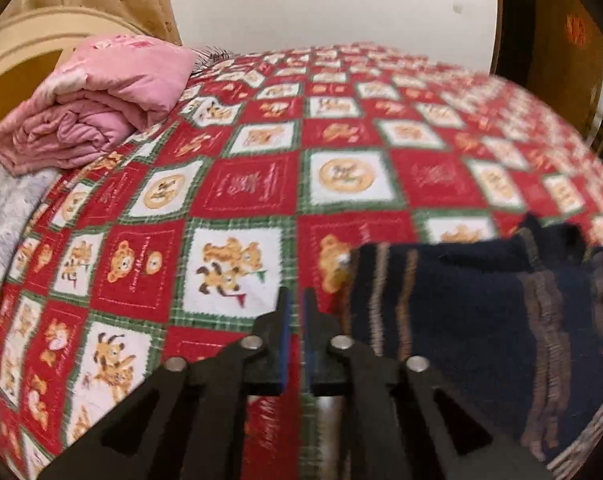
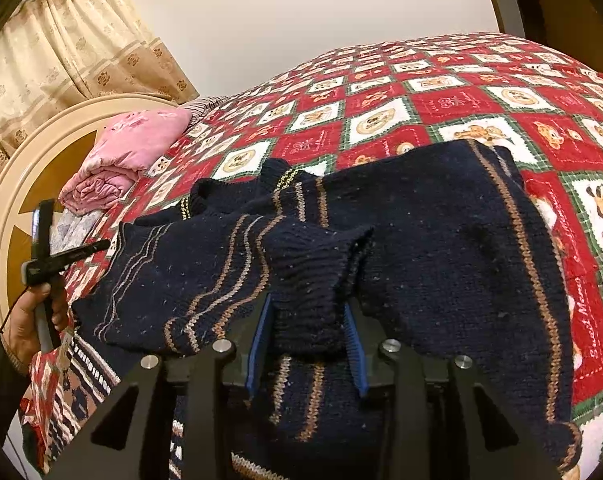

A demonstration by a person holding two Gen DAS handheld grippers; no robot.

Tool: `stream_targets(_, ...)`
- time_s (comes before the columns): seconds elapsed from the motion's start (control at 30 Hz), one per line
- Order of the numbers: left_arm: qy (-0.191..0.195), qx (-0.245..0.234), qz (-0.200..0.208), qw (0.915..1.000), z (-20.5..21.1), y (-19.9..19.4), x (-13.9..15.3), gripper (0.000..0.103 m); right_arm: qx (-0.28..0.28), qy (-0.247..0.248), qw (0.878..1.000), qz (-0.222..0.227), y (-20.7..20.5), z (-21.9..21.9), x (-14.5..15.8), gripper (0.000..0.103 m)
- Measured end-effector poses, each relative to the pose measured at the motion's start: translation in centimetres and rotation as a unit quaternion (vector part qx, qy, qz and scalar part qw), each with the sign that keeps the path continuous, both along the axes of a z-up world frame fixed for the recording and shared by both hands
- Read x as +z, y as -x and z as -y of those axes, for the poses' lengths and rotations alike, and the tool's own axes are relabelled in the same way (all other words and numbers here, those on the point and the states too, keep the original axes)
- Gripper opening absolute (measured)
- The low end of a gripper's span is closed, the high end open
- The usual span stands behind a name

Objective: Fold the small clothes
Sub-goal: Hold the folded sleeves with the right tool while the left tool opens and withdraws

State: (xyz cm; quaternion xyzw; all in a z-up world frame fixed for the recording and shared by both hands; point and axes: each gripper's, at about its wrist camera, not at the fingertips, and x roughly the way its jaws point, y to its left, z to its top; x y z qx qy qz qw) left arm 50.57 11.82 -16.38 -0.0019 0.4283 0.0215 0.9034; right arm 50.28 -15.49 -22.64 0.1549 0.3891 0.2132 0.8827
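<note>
A small navy knit sweater [image 2: 441,248] with tan stripes lies on the bed; it also shows at the right of the left wrist view [image 1: 481,312]. My right gripper [image 2: 307,308] has its blue-padded fingers [image 2: 257,344] partly closed around the ribbed cuff [image 2: 309,280] of one sleeve, folded over the body. My left gripper [image 1: 296,300] is shut and empty, just left of the sweater's edge over the quilt. It shows at the far left of the right wrist view [image 2: 45,240], held in a hand.
The bed carries a red, white and green teddy-bear quilt [image 1: 241,184]. A folded pink duvet [image 1: 101,100] lies at its far left by the round headboard [image 2: 21,184]. A striped knit garment [image 2: 85,364] lies at the near edge under the sweater.
</note>
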Motion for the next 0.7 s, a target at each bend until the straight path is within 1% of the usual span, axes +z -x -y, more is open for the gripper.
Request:
stream_targets(0.03, 0.021, -0.002, -0.002, 0.9998, 0.1, 0.1, 0.5, 0.045, 0.003, -0.001, 1.000, 0.001, 0.0, -0.1, 0.0, 0.043)
stream_targets(0.07, 0.029, -0.005, 0.004, 0.9996, 0.6, 0.3, 0.8, 0.062, 0.006, -0.001, 1.000, 0.003, 0.1, -0.1, 0.1, 0.045)
stream_targets(0.1, 0.023, -0.008, 0.011, 0.9996, 1.2, 0.4, 1.0, 0.066, 0.008, -0.001, 1.000, 0.005, 0.1, -0.2, 0.1, 0.048)
stream_targets(0.13, 0.011, -0.011, 0.013, 0.9998, 2.0, 0.2, 1.0, 0.068, 0.010, 0.000, 1.000, 0.006, 0.2, -0.3, 0.1, 0.049)
stream_targets(0.23, -0.029, -0.013, -0.006, 0.9995, 3.9, 0.2, -0.3, 0.068, 0.012, -0.003, 1.000, 0.007, 0.2, -0.3, 0.1, 0.050)
stream_targets(0.27, -0.043, -0.014, -0.021, 0.9987, 4.6, 0.2, -1.3, 0.068, 0.012, -0.005, 1.000, 0.007, 0.3, -0.2, 0.1, 0.050)
stream_targets(0.33, -0.053, -0.016, -0.038, 0.9977, 4.7, 0.1, -2.4, 0.068, 0.010, -0.006, 1.000, 0.008, 0.3, -0.1, 0.1, 0.050)
stream_targets(0.4, -0.064, -0.004, -0.037, 0.9973, 4.4, -0.1, -2.8, 0.068, 0.009, -0.007, 1.000, 0.010, 0.4, -0.1, 0.2, 0.050)
stream_targets(0.47, -0.056, 0.007, -0.035, 0.9978, 3.9, -0.6, -2.7, 0.068, 0.009, -0.012, 1.000, 0.010, 0.3, 0.1, 0.2, 0.050)
stream_targets(0.5, -0.056, 0.014, -0.041, 0.9975, 3.7, -1.1, -2.7, 0.068, 0.010, -0.013, 1.000, 0.011, 0.3, 0.1, 0.2, 0.050)
stream_targets(0.53, -0.052, 0.012, -0.046, 0.9975, 3.7, -1.4, -2.9, 0.064, 0.010, -0.014, 1.000, 0.011, 0.3, 0.1, 0.2, 0.050)
stream_targets(0.57, -0.054, 0.004, -0.055, 0.9970, 3.9, -1.8, -3.1, 0.054, 0.010, -0.016, 1.000, 0.011, 0.3, 0.2, 0.2, 0.050)
stream_targets(0.63, -0.063, -0.010, -0.061, 0.9961, 4.6, -2.1, -3.4, 0.045, 0.011, -0.020, 1.000, 0.012, 0.3, 0.3, 0.2, 0.050)
stream_targets(0.7, -0.078, -0.007, -0.050, 0.9957, 5.2, -2.2, -3.0, 0.044, 0.012, -0.026, 1.000, 0.013, 0.4, 0.5, 0.2, 0.050)
